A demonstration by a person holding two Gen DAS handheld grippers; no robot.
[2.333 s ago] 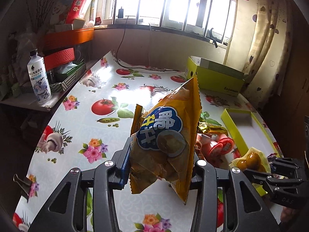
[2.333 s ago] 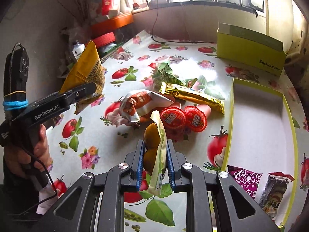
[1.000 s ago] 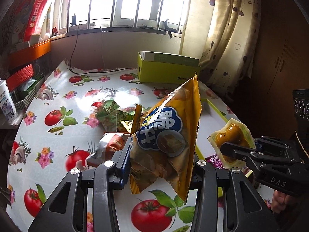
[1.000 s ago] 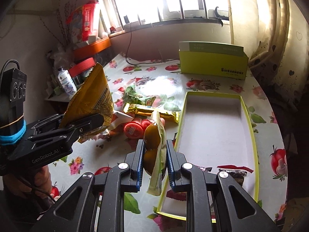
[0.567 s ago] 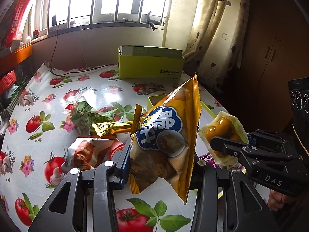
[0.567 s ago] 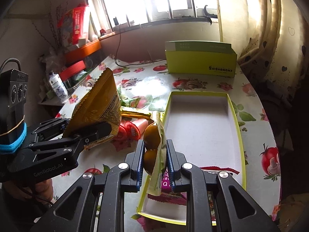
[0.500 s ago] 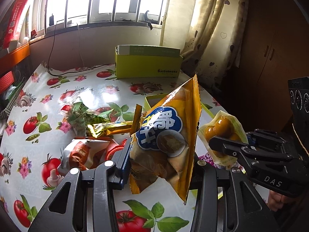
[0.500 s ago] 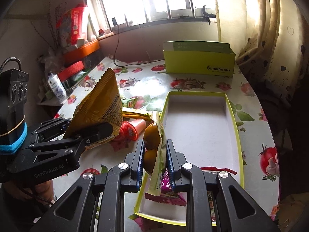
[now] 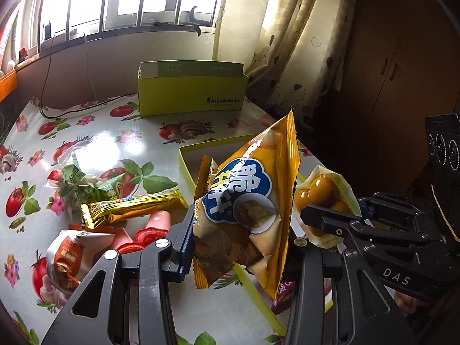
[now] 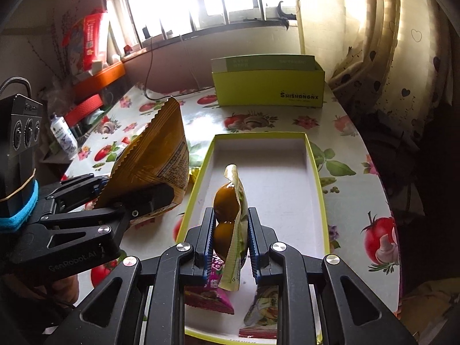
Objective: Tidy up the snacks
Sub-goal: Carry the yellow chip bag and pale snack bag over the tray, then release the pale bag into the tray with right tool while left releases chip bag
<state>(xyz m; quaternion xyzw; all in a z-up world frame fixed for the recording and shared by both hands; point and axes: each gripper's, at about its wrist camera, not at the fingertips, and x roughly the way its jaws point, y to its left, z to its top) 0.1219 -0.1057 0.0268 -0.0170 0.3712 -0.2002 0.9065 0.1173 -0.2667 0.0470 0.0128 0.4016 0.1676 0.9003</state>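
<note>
Gripping a yellow chip bag (image 9: 247, 210), the left gripper (image 9: 238, 247) has its jaws clenched on the lower part of the bag, which stands tilted with its sealed top edge toward 1 o'clock in the left wrist view. The right gripper (image 10: 230, 235) has its jaws clenched on a clear packet of brown eggs (image 10: 228, 210), held upright above the near end of the shallow yellow-rimmed tray (image 10: 316, 172). In the right wrist view the tray lies lengthwise from 6 toward 12 o'clock on the table (image 10: 359, 178), whose cloth is printed with tomatoes and flowers. Two packets already lie in the tray's near end: a purple packet (image 10: 210, 296) at 6 o'clock and a pale green packet (image 10: 264, 307) just beside it toward 5 o'clock. An upright yellow-green box (image 10: 267, 89) stands beyond the tray at 12 o'clock. In the left wrist view, loose snacks lie on the table at 9 o'clock: a gold wrapped bar (image 9: 132, 210), a green packet (image 9: 83, 184), red-lidded cups (image 9: 152, 227) and a white-and-orange packet (image 9: 69, 256).
</note>
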